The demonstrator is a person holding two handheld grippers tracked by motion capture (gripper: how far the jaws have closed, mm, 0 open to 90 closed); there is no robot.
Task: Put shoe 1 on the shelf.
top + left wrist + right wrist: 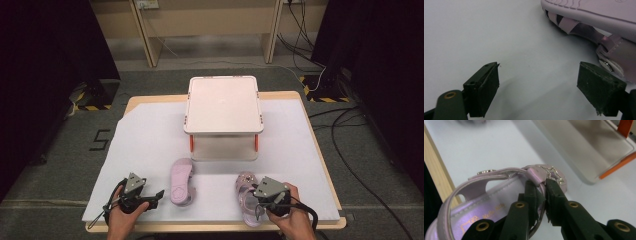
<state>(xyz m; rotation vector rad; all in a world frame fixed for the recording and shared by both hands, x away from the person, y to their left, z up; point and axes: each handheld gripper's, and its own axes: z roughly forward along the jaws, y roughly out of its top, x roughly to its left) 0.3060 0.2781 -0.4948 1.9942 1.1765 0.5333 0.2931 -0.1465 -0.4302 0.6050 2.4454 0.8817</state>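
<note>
Two small lilac sandals lie on the white table. One sandal lies sole-up near the front middle; in the left gripper view its sole and straps fill the upper right. My left gripper stands open just left of it, nothing between its jaws. The other sandal sits upright at the front right, with a glittery star on its strap. My right gripper is shut on that sandal's strap beside the star.
A pale two-level shoe rack with orange posts stands at the table's middle back, its lower shelf near the right sandal. The wooden table edge runs close by. Cables lie on the floor at right.
</note>
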